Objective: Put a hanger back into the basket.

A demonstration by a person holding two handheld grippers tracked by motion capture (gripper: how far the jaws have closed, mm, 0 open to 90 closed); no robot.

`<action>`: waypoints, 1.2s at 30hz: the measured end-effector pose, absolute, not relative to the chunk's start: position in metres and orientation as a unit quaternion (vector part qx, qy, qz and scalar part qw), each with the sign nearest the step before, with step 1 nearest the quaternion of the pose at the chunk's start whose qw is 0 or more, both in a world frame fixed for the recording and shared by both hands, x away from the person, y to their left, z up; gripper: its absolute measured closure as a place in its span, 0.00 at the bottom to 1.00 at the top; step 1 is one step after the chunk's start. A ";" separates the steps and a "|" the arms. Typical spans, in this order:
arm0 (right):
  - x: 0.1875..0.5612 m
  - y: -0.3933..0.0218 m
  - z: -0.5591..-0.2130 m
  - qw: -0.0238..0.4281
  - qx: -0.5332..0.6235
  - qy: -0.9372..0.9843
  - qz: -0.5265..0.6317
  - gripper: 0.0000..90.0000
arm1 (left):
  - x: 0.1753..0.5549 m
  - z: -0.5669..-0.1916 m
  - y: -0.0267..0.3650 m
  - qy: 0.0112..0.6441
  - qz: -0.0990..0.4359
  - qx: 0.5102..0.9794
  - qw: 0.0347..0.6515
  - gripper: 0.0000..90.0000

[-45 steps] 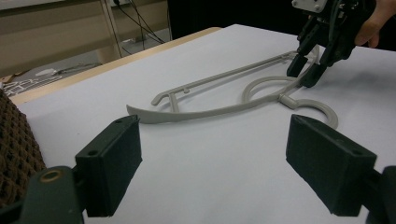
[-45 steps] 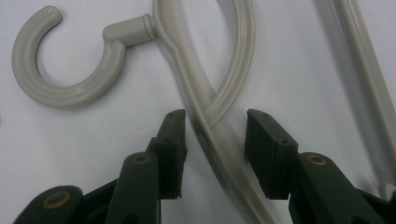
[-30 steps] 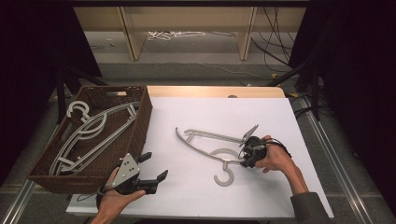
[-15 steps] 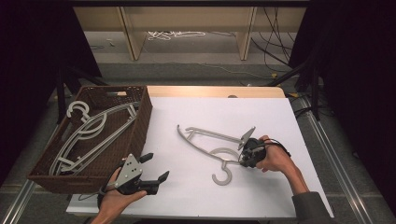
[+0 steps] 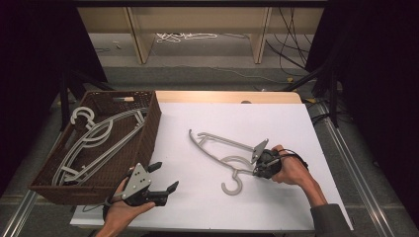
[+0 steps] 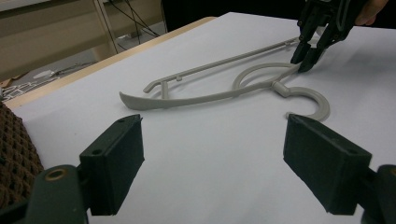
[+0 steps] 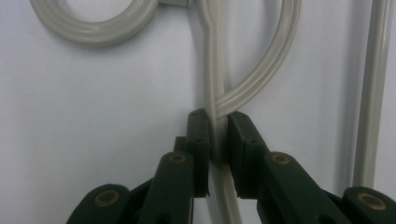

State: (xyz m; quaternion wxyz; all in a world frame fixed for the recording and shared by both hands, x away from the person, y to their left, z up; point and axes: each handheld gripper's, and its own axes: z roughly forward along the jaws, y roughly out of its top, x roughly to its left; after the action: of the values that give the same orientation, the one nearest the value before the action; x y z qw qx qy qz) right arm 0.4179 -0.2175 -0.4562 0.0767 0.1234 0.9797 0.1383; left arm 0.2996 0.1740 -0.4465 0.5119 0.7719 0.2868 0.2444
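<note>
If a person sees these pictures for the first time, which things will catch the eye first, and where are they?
First comes the grey hanger lying flat in the middle of the white table, with the right tool clamped on its shoulder near the hook. Next is the brown woven basket at the table's left edge, holding more grey hangers. The left tool hovers open near the front edge, beside the basket.

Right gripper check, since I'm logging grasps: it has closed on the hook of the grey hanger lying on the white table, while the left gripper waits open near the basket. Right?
Not quite. The right gripper has just closed on the hanger at its thin arm beside the loop, not on the hook, which lies free; the right gripper view shows it. The left gripper does wait open near the basket.
</note>
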 end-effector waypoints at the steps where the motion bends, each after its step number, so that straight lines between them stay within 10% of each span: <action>1: 0.417 -0.217 -0.456 0.077 0.122 0.980 0.140 0.89 | 0.300 -0.447 0.174 0.287 0.245 0.773 0.511 0.22; 36: 0.408 -0.228 -0.430 0.133 0.121 0.962 0.208 0.91 | 0.305 -0.440 0.167 0.274 0.263 0.771 0.512 0.25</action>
State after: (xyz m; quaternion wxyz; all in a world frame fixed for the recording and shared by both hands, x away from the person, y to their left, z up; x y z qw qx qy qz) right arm 0.4084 -0.2276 -0.4298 0.1329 0.1213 0.9615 0.2075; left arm 0.3053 0.1669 -0.4403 0.5116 0.7708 0.2738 0.2630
